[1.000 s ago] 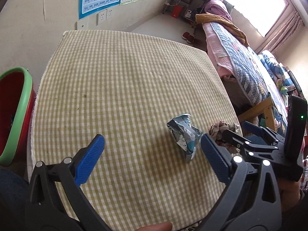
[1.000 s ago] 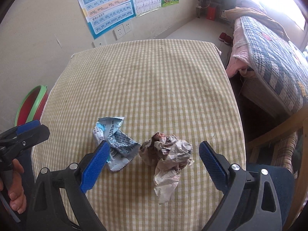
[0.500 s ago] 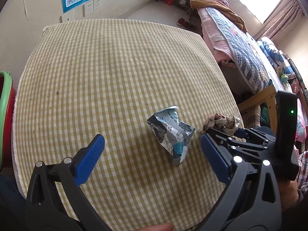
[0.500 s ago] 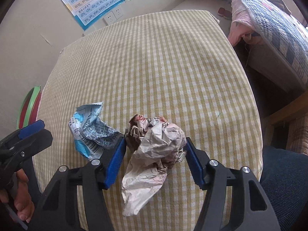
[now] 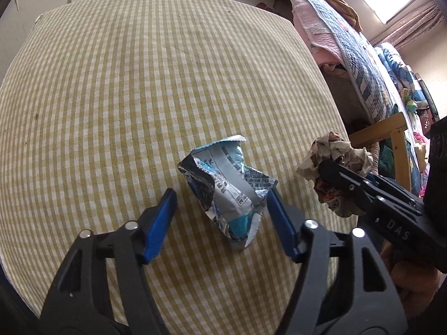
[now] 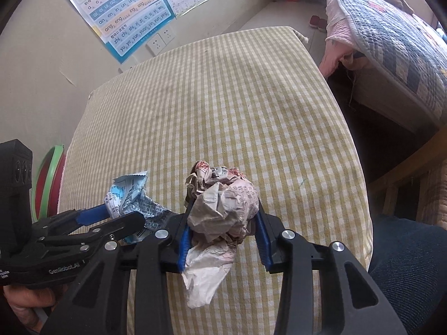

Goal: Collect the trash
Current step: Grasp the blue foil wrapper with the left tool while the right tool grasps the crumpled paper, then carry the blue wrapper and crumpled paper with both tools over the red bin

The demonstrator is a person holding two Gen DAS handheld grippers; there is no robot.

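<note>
A crumpled blue and silver wrapper lies on the yellow checked tablecloth. My left gripper straddles it with its jaws closing. The right pad is at the wrapper's edge and the left pad stands clear of it. Just to the right, a crumpled brownish paper ball sits squeezed between the blue pads of my right gripper, whose jaws are still closing. A loose tail of paper hangs below the pads. In the right wrist view my left gripper shows around the wrapper.
A red basin with a green rim stands beside the table's left edge. A bed with a quilt and a wooden frame lie to the right. Posters hang on the far wall. A jeans-clad knee is at the table's near right.
Both grippers came down toward the table. The right jaws closed onto the paper ball. The left jaws moved over the wrapper and narrowed around it.
</note>
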